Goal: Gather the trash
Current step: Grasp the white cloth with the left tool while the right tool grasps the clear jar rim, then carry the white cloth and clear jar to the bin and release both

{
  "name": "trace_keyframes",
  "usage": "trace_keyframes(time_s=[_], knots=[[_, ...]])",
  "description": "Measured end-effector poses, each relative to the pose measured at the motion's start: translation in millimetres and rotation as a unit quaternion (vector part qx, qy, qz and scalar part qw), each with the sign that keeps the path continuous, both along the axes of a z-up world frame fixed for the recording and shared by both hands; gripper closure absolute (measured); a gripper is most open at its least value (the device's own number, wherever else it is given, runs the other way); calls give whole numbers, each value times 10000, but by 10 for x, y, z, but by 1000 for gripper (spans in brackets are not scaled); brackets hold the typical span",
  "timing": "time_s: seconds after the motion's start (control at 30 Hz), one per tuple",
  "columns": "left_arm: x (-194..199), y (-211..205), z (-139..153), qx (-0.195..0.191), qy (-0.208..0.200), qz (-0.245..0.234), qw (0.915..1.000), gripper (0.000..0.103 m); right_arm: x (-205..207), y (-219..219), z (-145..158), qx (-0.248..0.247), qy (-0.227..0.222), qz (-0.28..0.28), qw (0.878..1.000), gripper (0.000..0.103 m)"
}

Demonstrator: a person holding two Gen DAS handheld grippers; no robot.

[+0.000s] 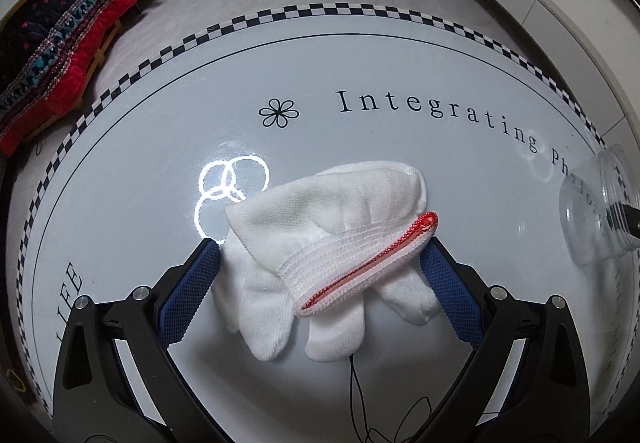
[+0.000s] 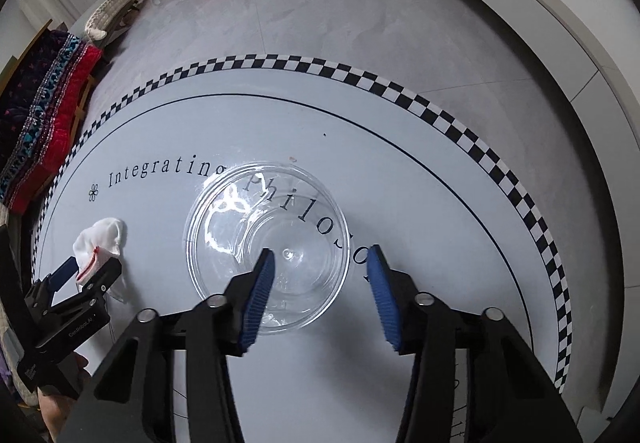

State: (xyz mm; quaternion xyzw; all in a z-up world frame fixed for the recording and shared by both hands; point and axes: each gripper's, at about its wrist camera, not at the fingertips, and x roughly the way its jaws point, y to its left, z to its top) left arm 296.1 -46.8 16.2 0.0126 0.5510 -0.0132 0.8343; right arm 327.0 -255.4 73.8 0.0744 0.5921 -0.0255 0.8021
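Left wrist view: left tongs [image 1: 320, 255] spread wide, blue pads on either side of a white knit glove [image 1: 328, 239] with a red-trimmed cuff. Glove lies folded on the round white desk [image 1: 360, 75], fingers pointing back toward the camera. Pads sit right at the glove's edges; can't tell if they press it. Clear plastic jar [image 1: 600, 207] at far right edge, the other tool's dark tip just at it. Thin black cord [image 1: 360, 395] on the desk below the glove. Desk has a checkered rim and "Integrating" lettering.

Right wrist view: right tongs [image 2: 320, 271] apart, nothing clamped. Clear plastic jar [image 2: 268, 247] seen mouth-on in front of them; left pad overlaps its lower part, right pad clear of it to the right. Whether the left pad touches the jar, can't tell. Far left: left tongs [image 2: 92, 267] at the white knit glove [image 2: 100, 239] on the desk [image 2: 400, 171], well apart from the jar.
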Motion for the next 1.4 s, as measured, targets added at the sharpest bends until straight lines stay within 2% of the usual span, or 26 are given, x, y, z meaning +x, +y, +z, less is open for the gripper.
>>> trace_keyframes(time_s=[0.13, 0.17, 0.2, 0.23, 0.3, 0.33, 0.4, 0.47, 0.53, 0.87, 1.4], knots=[[6, -89, 10, 17, -42, -92, 9999, 11, -32, 17, -34, -118, 5, 96, 9999, 92], [-13, -98, 33, 27, -98, -115, 9999, 19, -55, 13, -28, -85, -2, 92, 9999, 96], [-38, -106, 57, 37, -163, -149, 9997, 30, -85, 24, -20, -139, -7, 110, 9998, 96], [-38, -118, 75, 45, -208, -174, 9996, 36, -114, 38, -8, -221, -12, 145, 9997, 97], [-83, -109, 115, 64, -291, -144, 9995, 61, -187, 23, -8, -256, -10, 201, 9995, 96], [-109, -76, 124, 16, -316, -104, 9994, 63, -227, 28, 0, -257, -9, 218, 9994, 96], [-160, -24, 132, -16, -400, -83, 9992, 79, -282, 40, 22, -304, -13, 251, 9992, 96], [-204, 68, 127, -133, -405, -67, 9991, 86, -389, 69, 19, -307, -18, 260, 9992, 96], [-275, 126, 115, -236, -363, -80, 9990, 87, -489, 77, 28, -260, -6, 256, 9993, 96], [-954, 230, 207, -282, -267, -228, 9990, 87, -1113, 190, 154, -110, 62, 428, 9990, 96], [-2359, 453, 787, -241, -728, -408, 9962, 87, -2335, 546, 542, -108, -52, 921, 9957, 96]])
